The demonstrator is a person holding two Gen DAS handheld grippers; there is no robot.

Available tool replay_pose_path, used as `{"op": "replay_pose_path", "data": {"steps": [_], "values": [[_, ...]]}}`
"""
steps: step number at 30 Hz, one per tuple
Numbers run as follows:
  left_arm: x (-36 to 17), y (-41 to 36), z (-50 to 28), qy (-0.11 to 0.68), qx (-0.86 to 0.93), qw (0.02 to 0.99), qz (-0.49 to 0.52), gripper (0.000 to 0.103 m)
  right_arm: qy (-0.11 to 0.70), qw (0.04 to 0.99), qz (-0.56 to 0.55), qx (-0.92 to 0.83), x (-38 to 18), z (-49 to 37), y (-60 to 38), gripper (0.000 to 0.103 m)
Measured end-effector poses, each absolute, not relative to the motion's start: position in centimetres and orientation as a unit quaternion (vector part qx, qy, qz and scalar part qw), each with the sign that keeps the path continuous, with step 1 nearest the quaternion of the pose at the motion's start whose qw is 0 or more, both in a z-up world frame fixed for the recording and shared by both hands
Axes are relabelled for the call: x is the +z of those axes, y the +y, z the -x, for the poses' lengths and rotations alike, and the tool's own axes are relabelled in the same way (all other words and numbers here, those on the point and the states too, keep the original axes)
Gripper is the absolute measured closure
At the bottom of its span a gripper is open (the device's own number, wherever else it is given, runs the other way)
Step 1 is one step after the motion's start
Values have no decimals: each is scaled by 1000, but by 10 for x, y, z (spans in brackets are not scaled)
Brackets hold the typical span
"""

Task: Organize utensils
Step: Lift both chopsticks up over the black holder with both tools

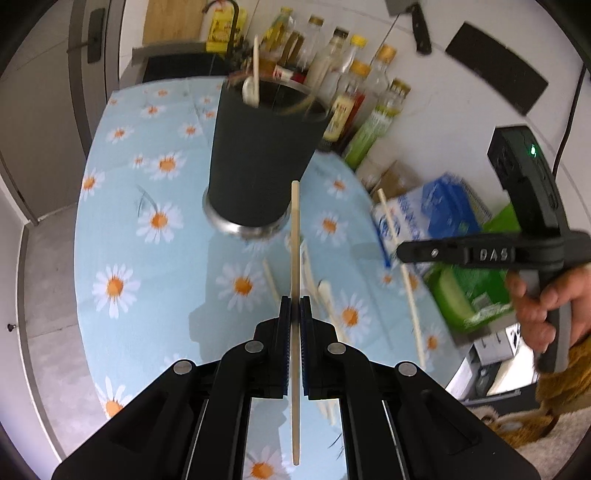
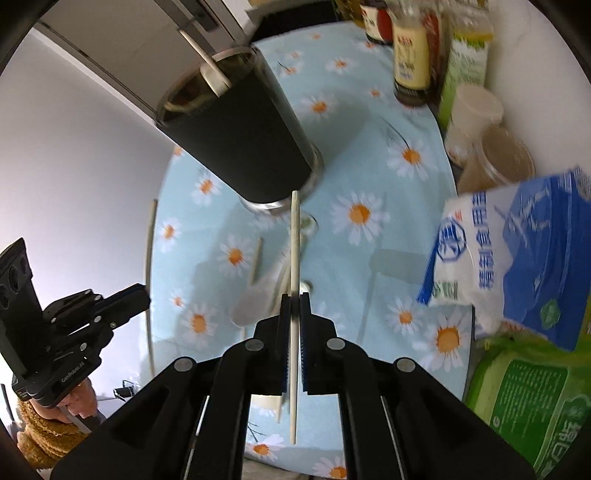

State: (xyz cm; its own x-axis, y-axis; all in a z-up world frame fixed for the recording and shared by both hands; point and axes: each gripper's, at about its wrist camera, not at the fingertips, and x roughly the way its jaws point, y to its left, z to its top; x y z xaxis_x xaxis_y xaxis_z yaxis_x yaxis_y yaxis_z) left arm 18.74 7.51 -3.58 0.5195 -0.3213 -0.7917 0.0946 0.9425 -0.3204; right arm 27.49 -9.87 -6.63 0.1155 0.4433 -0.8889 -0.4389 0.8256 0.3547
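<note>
My left gripper (image 1: pixel 295 300) is shut on a pale wooden chopstick (image 1: pixel 295 221), whose tip points toward a tall black utensil cup (image 1: pixel 258 155). The cup holds a white spoon (image 1: pixel 251 90) and other utensils. My right gripper (image 2: pixel 294 296) is shut on a second chopstick (image 2: pixel 294 236), just short of the same cup (image 2: pixel 240 129). Both grippers hang above the daisy tablecloth (image 1: pixel 147 258). Each shows in the other's view: the right gripper (image 1: pixel 402 252) with its chopstick (image 1: pixel 413 314), the left gripper (image 2: pixel 144 293) with its own (image 2: pixel 149 251). Another chopstick (image 2: pixel 256 260) and a white spoon (image 2: pixel 255 299) lie on the table.
Sauce and oil bottles (image 1: pixel 354 85) line the wall behind the cup. A blue-and-white bag (image 2: pixel 517 251), a green packet (image 2: pixel 528 398) and two plastic cups (image 2: pixel 480 122) crowd the right side. A cleaver (image 1: pixel 419 26) hangs on the wall. The table's left edge drops to the floor (image 1: pixel 44 314).
</note>
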Motion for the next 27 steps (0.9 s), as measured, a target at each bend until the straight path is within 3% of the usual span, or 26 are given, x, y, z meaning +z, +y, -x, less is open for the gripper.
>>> {"op": "replay_pose_path", "data": {"steps": [17,27], "values": [[34,74,-227,306,-93,930,178,99,431,797,-118,407,12,-319,-93,98],[63,80,-249,192,-69,965,166,99,264,834,-173,452,59,-328,-106,98]]}}
